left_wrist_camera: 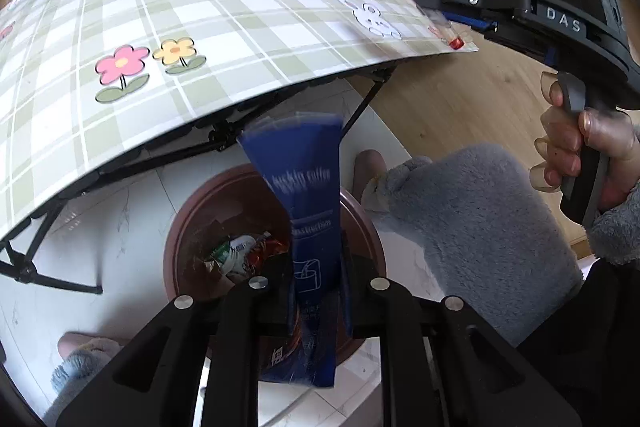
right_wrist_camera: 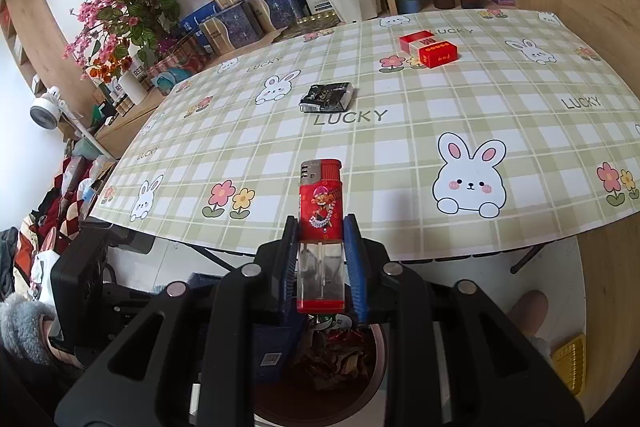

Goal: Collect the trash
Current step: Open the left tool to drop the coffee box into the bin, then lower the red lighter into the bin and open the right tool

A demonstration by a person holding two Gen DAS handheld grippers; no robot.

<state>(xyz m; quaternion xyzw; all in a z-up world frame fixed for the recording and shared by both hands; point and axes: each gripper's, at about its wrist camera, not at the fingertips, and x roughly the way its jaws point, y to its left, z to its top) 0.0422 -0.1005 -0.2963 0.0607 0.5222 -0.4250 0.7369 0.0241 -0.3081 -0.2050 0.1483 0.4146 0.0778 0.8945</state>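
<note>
The left gripper (left_wrist_camera: 316, 291) has a blue sachet (left_wrist_camera: 308, 211) between its barely parted jaws, right above the brown bin (left_wrist_camera: 180, 239) of wrappers under the desk (left_wrist_camera: 240, 39). The right gripper (right_wrist_camera: 322, 259) clamps a red lighter (right_wrist_camera: 321, 211) over the desk's edge.

A blue coffee sachet (left_wrist_camera: 310, 211) hangs blurred over the brown bin (left_wrist_camera: 180, 239). A red lighter (right_wrist_camera: 321, 223) stands upright. At 12 o'clock lie a black wrapper (right_wrist_camera: 327, 98) and 2 red packs (right_wrist_camera: 429, 49).
</note>
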